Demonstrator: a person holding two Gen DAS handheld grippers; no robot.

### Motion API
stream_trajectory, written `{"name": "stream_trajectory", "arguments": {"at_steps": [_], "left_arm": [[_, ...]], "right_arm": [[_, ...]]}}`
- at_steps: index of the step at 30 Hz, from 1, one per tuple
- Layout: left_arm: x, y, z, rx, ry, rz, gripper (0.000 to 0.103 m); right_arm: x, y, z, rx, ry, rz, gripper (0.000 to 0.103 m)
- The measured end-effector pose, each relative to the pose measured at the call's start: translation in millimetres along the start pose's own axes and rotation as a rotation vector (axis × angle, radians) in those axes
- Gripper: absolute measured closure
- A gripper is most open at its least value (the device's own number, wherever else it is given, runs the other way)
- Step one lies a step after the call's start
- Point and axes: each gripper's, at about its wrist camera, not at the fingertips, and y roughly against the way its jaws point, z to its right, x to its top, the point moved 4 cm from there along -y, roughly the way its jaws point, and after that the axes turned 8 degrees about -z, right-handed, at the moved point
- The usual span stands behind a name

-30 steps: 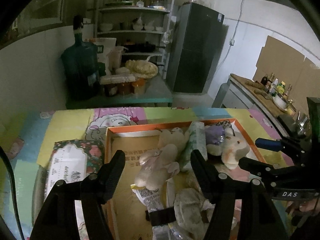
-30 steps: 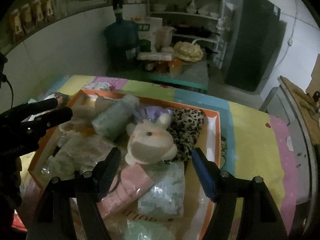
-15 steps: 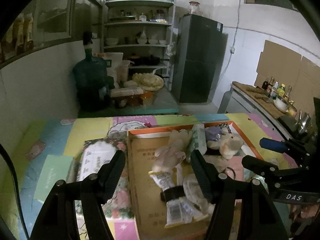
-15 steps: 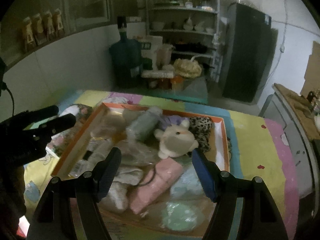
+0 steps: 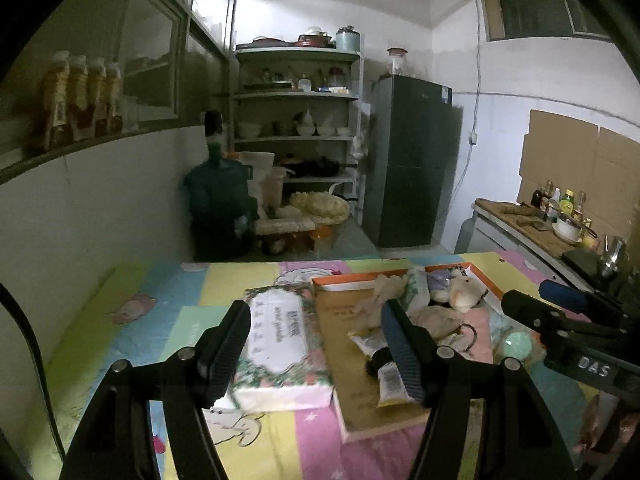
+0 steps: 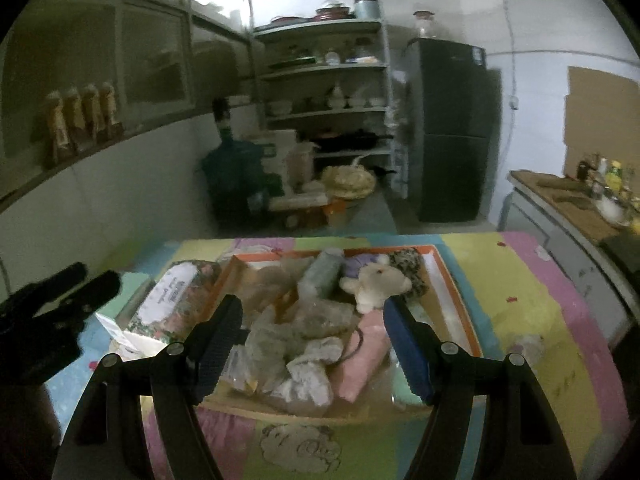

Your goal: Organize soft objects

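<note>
**Grippers held wide above a tray of soft objects**

Left gripper (image 5: 316, 344): both black fingers spread wide, nothing between them; it hangs above the patterned counter (image 5: 160, 320), with a floral tissue pack (image 5: 280, 344) seen in the gap. The right finger overlaps the near edge of the soft pile in the left wrist view. Right gripper (image 6: 312, 344): fingers likewise spread wide and empty, one pad black and one pad blue, poised over the near half of the orange-rimmed tray (image 6: 460, 304).

Tray contents, right wrist view: a pink folded cloth (image 6: 364, 360) lies just inside the blue pad; crumpled white and grey bagged items (image 6: 296, 336) fill the middle; a white plush toy (image 6: 376, 284) rests toward the far side, touching a leopard-print piece (image 6: 412, 272) on its right and a pale purple item (image 6: 360, 266) behind it. A green rolled bundle (image 6: 324, 272) lies tilted to the left of the plush. A squeeze tube (image 5: 384, 360) lies on the bare cardboard floor of the tray in the left wrist view.

Surroundings: the tissue pack sits just beside the tray's left wall. Beyond the counter stand a large dark green water jug (image 5: 218, 208), open shelves (image 5: 296, 96) with dishes, and a dark refrigerator (image 5: 412, 160). A second worktop with bottles (image 5: 560, 200) runs along the right wall.
</note>
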Motion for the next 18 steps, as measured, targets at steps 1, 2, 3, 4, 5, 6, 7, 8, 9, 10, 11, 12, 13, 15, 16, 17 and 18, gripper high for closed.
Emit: {"name": "stream_trajectory", "arguments": {"at_steps": [1, 2, 3, 4, 5, 6, 7, 8, 9, 10, 11, 12, 13, 15, 16, 17, 18], "left_arm": [[-2.0, 3.8, -2.4, 0.001, 0.000, 0.004, 0.036], [-4.7, 9.3, -5.3, 0.007, -0.004, 0.012, 0.036], [-6.7, 14.0, -6.7, 0.014, -0.005, 0.019, 0.036], [-9.1, 19.8, -10.0, 0.023, -0.008, 0.031, 0.036], [-11.3, 24.8, -12.4, 0.026, -0.011, 0.040, 0.036], [-14.4, 30.7, -15.1, 0.028, -0.013, 0.048, 0.036], [-17.6, 34.5, -16.6, 0.026, -0.013, 0.052, 0.036], [-20.5, 38.4, -18.0, 0.021, -0.012, 0.055, 0.036], [-24.9, 42.9, -20.8, 0.018, -0.010, 0.057, 0.036], [-27.2, 44.4, -22.5, 0.018, -0.008, 0.057, 0.036], [-30.1, 45.8, -24.4, 0.018, -0.005, 0.054, 0.036], [-33.9, 48.7, -26.5, 0.016, -0.002, 0.050, 0.036], [-39.3, 51.7, -29.2, 0.009, 0.003, 0.043, 0.036], [-48.8, 57.9, -32.3, -0.004, 0.007, 0.035, 0.036], [-52.8, 61.3, -32.8, -0.007, 0.005, 0.034, 0.036], [-55.6, 64.1, -33.2, -0.007, 0.003, 0.034, 0.036], [-58.8, 67.6, -33.8, -0.008, 0.000, 0.035, 0.036]], "right_arm": [[-3.0, 3.3, -4.3, -0.018, -0.007, 0.007, 0.029], [-6.5, 7.1, -8.4, -0.025, -0.013, 0.015, 0.029], [-9.1, 10.2, -11.1, -0.029, -0.019, 0.024, 0.029], [-13.1, 16.9, -17.1, -0.035, -0.026, 0.042, 0.029], [-15.8, 20.4, -20.3, -0.038, -0.028, 0.052, 0.028], [-19.7, 27.4, -26.7, -0.038, -0.029, 0.071, 0.028], [-24.2, 34.7, -33.1, -0.032, -0.031, 0.093, 0.028], [-27.6, 39.5, -37.4, -0.027, -0.034, 0.106, 0.028], [-31.5, 45.8, -42.3, -0.025, -0.038, 0.123, 0.028], [-35.9, 51.6, -48.1, -0.035, -0.041, 0.133, 0.028], [-41.0, 56.7, -54.2, -0.060, -0.042, 0.133, 0.028], [-44.8, 59.4, -59.1, -0.081, -0.040, 0.134, 0.028], [-49.0, 62.7, -62.7, -0.096, -0.037, 0.136, 0.028], [-61.3, 69.5, -72.5, -0.107, -0.033, 0.143, 0.028], [-67.4, 72.8, -78.1, -0.101, -0.033, 0.141, 0.029], [-71.7, 74.6, -82.5, -0.095, -0.035, 0.138, 0.028], [-76.4, 77.3, -86.1, -0.088, -0.038, 0.137, 0.028]]}}
